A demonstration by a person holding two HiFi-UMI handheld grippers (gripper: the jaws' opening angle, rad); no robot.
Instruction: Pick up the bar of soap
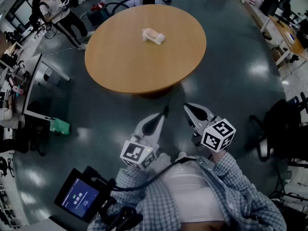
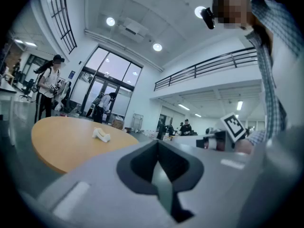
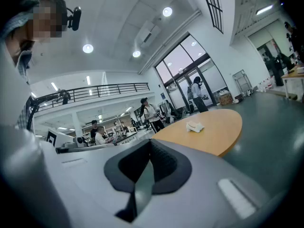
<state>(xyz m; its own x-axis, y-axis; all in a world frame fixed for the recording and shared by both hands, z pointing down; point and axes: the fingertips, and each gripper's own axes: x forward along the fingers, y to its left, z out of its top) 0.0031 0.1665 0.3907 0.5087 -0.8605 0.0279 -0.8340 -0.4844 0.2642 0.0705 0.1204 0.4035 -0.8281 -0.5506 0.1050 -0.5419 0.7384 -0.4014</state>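
Note:
A white, lumpy bar of soap [image 1: 153, 35] lies on the far half of a round wooden table [image 1: 125, 66]. Both grippers hover over the floor in front of the table, close to my body and well short of the soap. My left gripper [image 1: 165, 110] is shut, with nothing between its jaws. My right gripper [image 1: 188, 108] is shut and empty too. In the left gripper view the soap [image 2: 101, 135] sits far off on the table [image 2: 52, 141], beyond the closed left gripper [image 2: 158, 148]. The right gripper view shows the soap [image 3: 194, 126] on the table [image 3: 218, 129], past the closed right gripper [image 3: 149, 148].
A person with a backpack [image 1: 57, 8] stands beyond the table at the far left. A desk [image 1: 33, 85] and a green object [image 1: 60, 125] lie left of me. An office chair [image 1: 284, 124] stands at the right. A lit screen [image 1: 79, 198] hangs by my left side.

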